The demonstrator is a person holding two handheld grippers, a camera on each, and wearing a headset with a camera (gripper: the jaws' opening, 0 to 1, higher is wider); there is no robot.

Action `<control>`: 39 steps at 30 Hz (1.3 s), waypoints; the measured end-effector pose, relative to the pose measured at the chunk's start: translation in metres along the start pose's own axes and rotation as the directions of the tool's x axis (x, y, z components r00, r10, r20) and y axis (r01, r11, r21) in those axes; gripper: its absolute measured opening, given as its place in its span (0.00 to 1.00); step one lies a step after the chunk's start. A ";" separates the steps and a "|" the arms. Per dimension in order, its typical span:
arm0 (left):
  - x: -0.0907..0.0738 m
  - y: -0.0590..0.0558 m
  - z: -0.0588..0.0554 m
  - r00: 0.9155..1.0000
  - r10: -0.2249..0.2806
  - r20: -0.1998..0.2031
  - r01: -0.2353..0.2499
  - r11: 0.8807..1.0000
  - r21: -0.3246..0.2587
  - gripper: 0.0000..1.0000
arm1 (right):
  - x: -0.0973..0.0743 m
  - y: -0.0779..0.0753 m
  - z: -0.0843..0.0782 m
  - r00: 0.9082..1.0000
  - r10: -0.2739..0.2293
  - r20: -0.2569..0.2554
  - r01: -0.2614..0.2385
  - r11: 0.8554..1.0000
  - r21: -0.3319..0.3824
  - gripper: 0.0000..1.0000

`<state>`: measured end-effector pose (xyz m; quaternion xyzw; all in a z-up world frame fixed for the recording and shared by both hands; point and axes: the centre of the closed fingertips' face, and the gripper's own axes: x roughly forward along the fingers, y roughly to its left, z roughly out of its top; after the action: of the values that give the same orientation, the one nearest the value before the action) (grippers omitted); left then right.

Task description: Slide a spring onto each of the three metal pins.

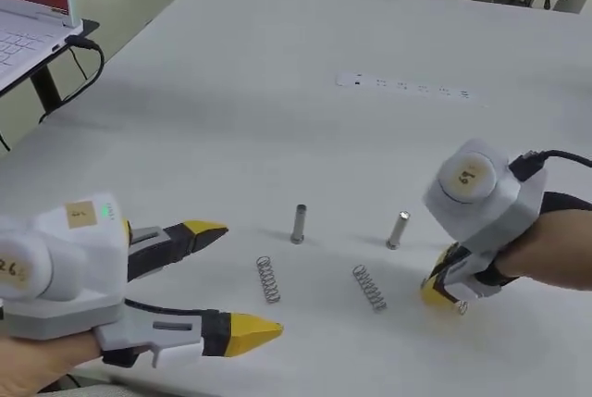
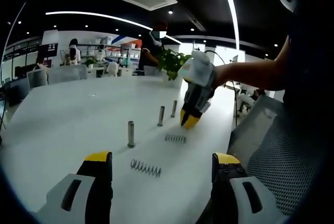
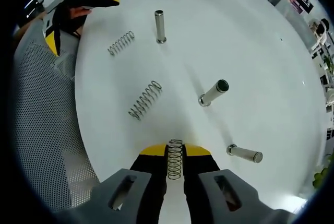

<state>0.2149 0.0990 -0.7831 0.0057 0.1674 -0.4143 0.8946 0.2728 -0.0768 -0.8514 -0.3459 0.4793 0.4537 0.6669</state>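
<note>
Right gripper (image 3: 176,150), grey body with yellow-tipped fingers (image 3: 150,179), is pinched narrow on a thin coiled steel spring (image 3: 175,165). The coil runs lengthwise along the fingers with its end poking past the tips, and I can't tell if that end touches the white table (image 3: 250,41). Holding it lengthwise likely keeps the open end free to line up over a pin top. A short silver metal pin (image 3: 244,153) stands just beside the right-hand fingertip, the middle silver pin (image 3: 214,92) is ahead of the fingers, and the far silver pin (image 3: 159,25) is well ahead and off to their left. All three pins are bare and upright on their bases, apart from each other, so each top is open to take a coil. The first loose spring (image 3: 145,99) lies flat ahead-left of the right fingers. The left gripper (image 2: 162,157) has its fingers (image 2: 99,174) spread wide and holds nothing. It hovers low with the second loose spring (image 2: 145,167) lying just ahead, between the two tips, which reads as set up to pick that one. Judgement: the task is at its start, no pin loaded, and the step in hand is getting the held spring to the pin beside the fingers. The next move needs the coil tipped upright and centred on the pin top. The thin coil may flex or snag on the rim, and a nudge could topple the pin
</note>
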 end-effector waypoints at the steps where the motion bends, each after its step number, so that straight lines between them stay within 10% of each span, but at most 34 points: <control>1: 0.000 0.000 0.000 1.000 -0.001 -0.001 0.001 1.000 0.000 0.74 | -0.002 0.000 0.001 1.000 -0.001 0.012 0.001 1.000 0.006 0.08; 16: 0.001 -0.003 -0.004 1.000 -0.011 -0.026 0.011 1.000 0.011 0.73 | -0.025 -0.008 0.007 0.977 -0.064 0.202 0.036 0.990 0.139 0.08; 21: 0.001 -0.003 -0.004 1.000 -0.010 -0.029 0.011 1.000 0.012 0.73 | -0.032 -0.014 0.011 0.944 -0.110 0.312 0.046 0.977 0.207 0.08; 30: 0.001 -0.003 -0.005 0.999 -0.013 -0.031 0.013 1.000 0.012 0.73 | -0.043 -0.015 0.012 0.917 -0.145 0.372 0.048 0.965 0.259 0.08; 39: -0.002 -0.001 0.000 1.000 -0.001 -0.016 0.001 1.000 0.004 0.73 | -0.069 -0.025 0.019 0.846 -0.209 0.491 0.046 0.946 0.322 0.08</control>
<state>0.2129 0.0998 -0.7824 0.0107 0.1736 -0.4149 0.8931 0.2938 -0.0878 -0.7790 -0.1373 0.3202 0.4067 0.8445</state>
